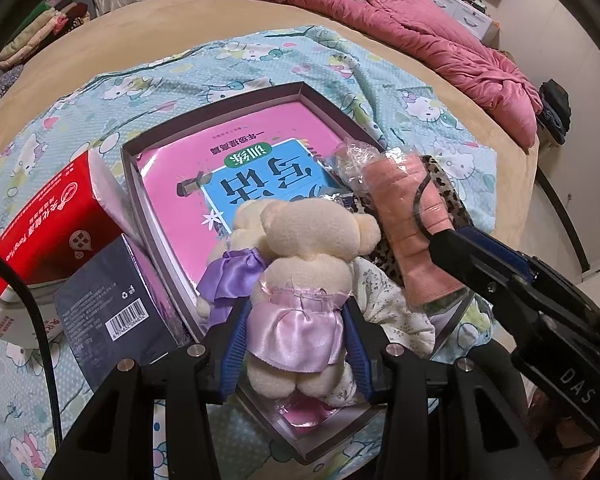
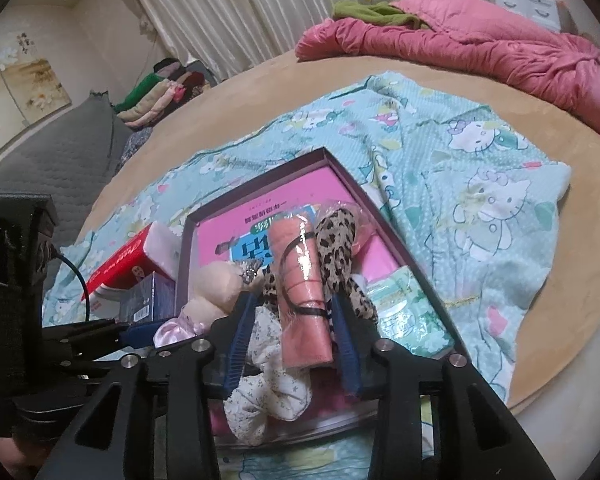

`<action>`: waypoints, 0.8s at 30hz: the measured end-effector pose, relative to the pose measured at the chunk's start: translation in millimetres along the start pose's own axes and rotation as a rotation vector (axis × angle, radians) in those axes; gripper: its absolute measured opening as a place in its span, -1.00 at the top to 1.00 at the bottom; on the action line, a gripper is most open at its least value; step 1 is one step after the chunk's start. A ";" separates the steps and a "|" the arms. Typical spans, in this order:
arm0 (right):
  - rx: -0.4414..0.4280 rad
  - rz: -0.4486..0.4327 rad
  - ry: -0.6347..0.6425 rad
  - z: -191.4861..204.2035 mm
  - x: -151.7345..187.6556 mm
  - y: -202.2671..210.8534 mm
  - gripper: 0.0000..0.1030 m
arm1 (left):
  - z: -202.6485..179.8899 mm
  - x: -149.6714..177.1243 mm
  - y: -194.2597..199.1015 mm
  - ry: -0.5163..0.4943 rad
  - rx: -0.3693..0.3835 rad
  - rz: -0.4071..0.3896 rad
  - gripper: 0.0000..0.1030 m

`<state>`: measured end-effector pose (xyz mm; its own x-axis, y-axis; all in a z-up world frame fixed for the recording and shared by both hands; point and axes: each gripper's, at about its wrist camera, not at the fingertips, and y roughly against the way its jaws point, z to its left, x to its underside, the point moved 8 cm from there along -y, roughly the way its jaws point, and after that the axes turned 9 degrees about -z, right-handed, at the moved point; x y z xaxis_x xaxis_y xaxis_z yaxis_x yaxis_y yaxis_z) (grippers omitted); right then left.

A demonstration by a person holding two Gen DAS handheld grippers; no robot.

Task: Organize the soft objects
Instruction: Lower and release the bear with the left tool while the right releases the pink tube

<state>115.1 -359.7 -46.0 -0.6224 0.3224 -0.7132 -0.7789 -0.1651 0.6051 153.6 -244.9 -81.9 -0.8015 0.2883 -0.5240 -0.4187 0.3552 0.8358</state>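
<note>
My left gripper is shut on a cream teddy bear in a pink satin dress, held over the near end of a shallow purple box with a pink book inside. A second bear with a purple bow lies beside it. My right gripper is shut on a rolled salmon-pink cloth in clear wrap, over a leopard-print fabric and a white floral cloth in the same box. The roll also shows in the left wrist view.
A red tissue pack and a dark blue carton lie left of the box. All rest on a Hello Kitty sheet on a tan bed. A pink quilt is heaped at the far side. A green packet sits in the box.
</note>
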 end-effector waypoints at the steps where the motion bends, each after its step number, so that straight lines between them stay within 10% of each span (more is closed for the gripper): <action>1: 0.004 -0.004 -0.002 -1.0 -0.9 0.9 0.12 | -0.3 -0.1 0.3 0.001 0.002 0.000 0.13; 24: 0.059 -0.055 0.010 -6.1 -13.0 16.5 -0.14 | -2.3 -3.0 16.3 -0.002 0.019 -0.030 0.07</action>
<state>109.9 -372.3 -28.8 -0.5799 0.3205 -0.7490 -0.8060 -0.0918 0.5847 148.2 -242.0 -66.3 -0.7879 0.2791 -0.5489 -0.4343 0.3801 0.8166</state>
